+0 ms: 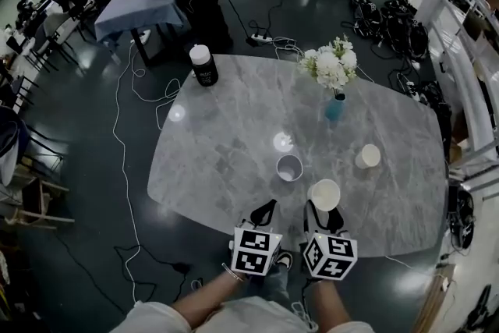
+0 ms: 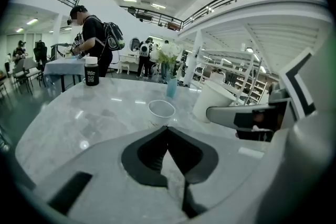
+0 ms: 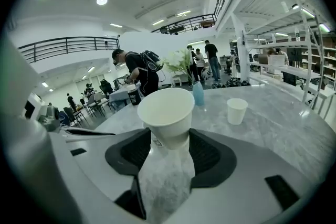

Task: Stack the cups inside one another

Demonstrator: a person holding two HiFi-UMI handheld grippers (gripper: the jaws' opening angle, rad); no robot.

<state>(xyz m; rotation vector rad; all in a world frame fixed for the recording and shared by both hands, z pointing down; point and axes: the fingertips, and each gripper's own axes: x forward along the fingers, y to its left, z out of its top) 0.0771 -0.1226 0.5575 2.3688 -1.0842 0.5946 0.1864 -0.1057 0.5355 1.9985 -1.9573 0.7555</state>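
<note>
Three white paper cups are on or over the grey marble table (image 1: 234, 129). One cup (image 1: 289, 167) (image 2: 161, 109) stands upright near the middle, just ahead of my left gripper (image 1: 266, 209) (image 2: 168, 128), whose jaws are shut with nothing between them. My right gripper (image 1: 323, 212) (image 3: 169, 138) is shut on a second cup (image 1: 325, 194) (image 3: 165, 112) (image 2: 212, 102), gripping its lower part and holding it upright beside the standing cup. The third cup (image 1: 368, 157) (image 3: 237, 110) stands apart at the right.
A blue vase (image 1: 335, 108) (image 3: 197, 93) with white flowers stands at the table's far side, and a black canister (image 1: 203, 65) (image 2: 91, 71) with a white lid stands at the far left corner. A person (image 2: 92, 34) stands beyond it. Cables lie on the floor.
</note>
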